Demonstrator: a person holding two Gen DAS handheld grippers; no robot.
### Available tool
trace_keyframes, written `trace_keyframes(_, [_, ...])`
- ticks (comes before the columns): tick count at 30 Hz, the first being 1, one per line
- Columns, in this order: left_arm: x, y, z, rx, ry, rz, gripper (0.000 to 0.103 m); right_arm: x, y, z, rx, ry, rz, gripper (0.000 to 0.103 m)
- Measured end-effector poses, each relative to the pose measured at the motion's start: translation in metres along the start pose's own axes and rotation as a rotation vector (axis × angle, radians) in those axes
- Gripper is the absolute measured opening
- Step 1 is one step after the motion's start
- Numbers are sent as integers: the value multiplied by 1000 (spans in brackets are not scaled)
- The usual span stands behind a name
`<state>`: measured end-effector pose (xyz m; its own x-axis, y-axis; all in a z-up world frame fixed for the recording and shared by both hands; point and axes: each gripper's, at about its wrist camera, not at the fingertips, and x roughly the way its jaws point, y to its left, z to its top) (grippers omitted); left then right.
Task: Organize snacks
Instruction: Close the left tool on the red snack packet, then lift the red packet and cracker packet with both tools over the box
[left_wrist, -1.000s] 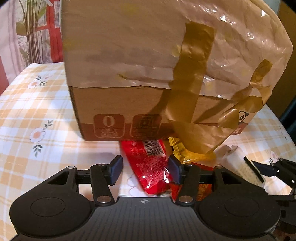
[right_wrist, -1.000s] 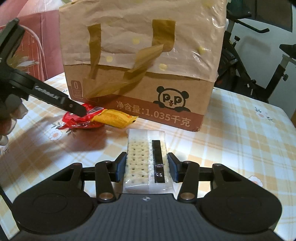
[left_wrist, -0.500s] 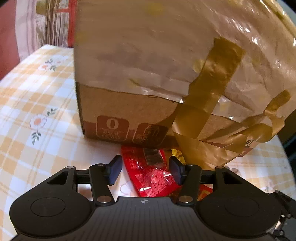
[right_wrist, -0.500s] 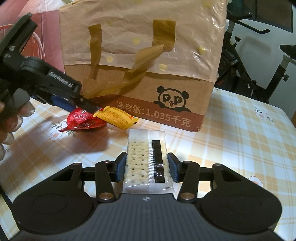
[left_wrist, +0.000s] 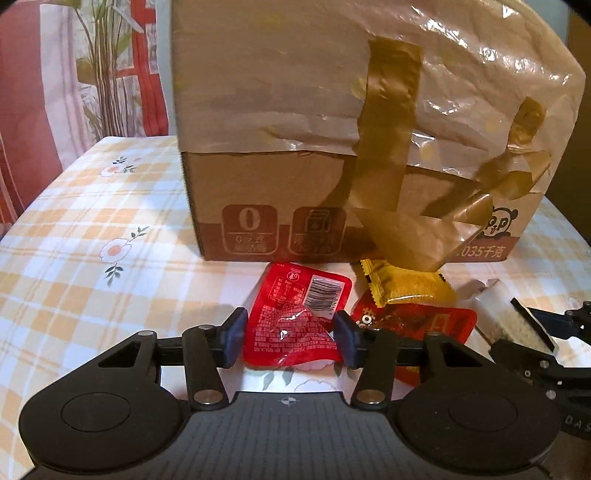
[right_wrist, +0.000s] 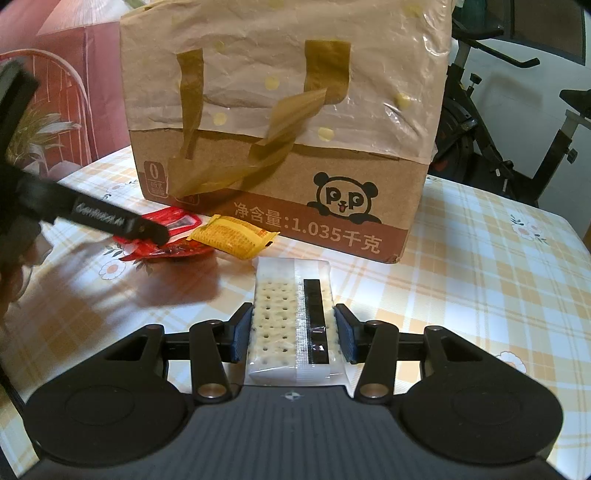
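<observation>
Cardboard box (right_wrist: 280, 155) w/ plastic liner stands mid-tabletop (right_wrist: 480, 280). Right gripper (right_wrist: 293, 338) clamped on cracker pack (right_wrist: 291, 317) in front of box. Left gripper (left_wrist: 290, 338) jaws closing round red packet (left_wrist: 295, 321); yellow packet (left_wrist: 406, 286) beside it, at box's base.

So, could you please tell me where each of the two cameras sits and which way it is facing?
Left wrist: on the left claw, angled down at a red packet its closing fingers straddle, box behind; the right claw shows at the right edge.
Right wrist: on the right claw, angled down at a cracker pack it grips; left claw and a hand show at left.
Shared: box, red packet, yellow packet, cracker pack, checked tablecloth.
</observation>
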<state>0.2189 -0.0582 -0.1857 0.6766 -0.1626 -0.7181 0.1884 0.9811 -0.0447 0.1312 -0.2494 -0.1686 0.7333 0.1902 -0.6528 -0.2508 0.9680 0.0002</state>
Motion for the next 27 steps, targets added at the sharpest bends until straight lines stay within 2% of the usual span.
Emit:
trace_keyframes(9, [-12, 31, -7, -49, -4, -31, 48, 0, 0, 0, 0, 0, 1, 49])
trace_keyframes(27, [-32, 33, -12, -59, -15, -59, 46, 0, 0, -1, 1, 0, 1, 49])
